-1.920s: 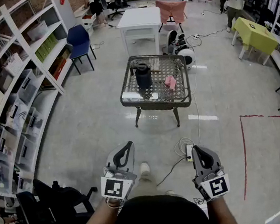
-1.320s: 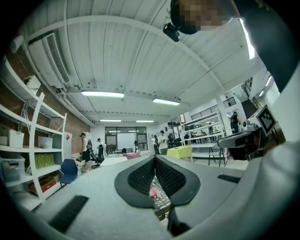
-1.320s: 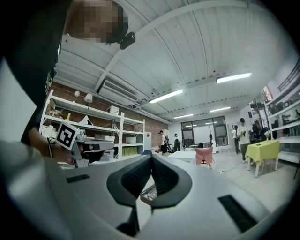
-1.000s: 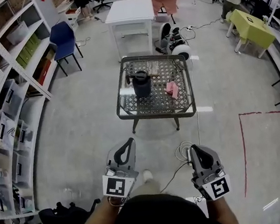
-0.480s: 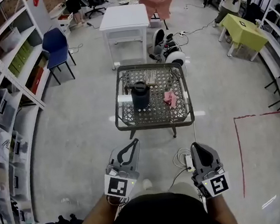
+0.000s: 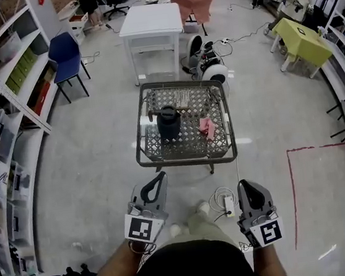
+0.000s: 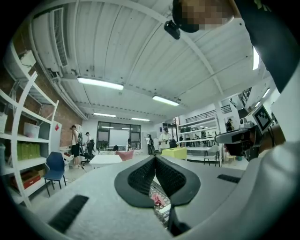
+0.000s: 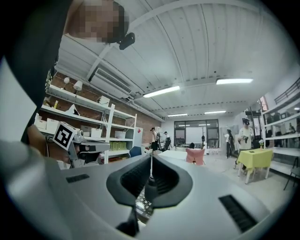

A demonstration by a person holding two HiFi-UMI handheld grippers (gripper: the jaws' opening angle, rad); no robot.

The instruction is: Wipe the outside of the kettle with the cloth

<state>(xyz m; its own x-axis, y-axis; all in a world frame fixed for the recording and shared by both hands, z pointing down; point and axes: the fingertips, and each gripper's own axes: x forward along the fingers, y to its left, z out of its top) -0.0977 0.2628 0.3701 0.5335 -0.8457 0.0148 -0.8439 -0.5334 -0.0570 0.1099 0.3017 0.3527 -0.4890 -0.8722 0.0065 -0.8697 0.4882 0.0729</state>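
Observation:
A dark kettle [image 6: 168,122] stands on a low wire-mesh table [image 6: 187,157], with a pink cloth [image 6: 206,127] lying to its right. Both grippers are held level well short of the table, over the floor. My left gripper [image 6: 160,177] is shut with nothing in it; its jaws meet at the tips [image 7: 154,157], and the pink cloth [image 7: 155,200] shows far off through the gap below them. My right gripper [image 6: 243,185] is shut and empty too [image 8: 151,156]. The dark kettle [image 8: 151,182] peeks through its lower gap.
Shelving with boxes [image 6: 1,118] runs along the left. A blue chair [image 6: 64,54], a white table [image 6: 151,24] and a yellow table [image 6: 301,40] stand beyond. A power strip with cables [image 6: 229,206] lies on the floor by my feet. Red tape [image 6: 293,182] marks the floor at right.
The mesh table with kettle and cloth has come nearer as I walk toward it. Both grippers stay shut and level in front of me.

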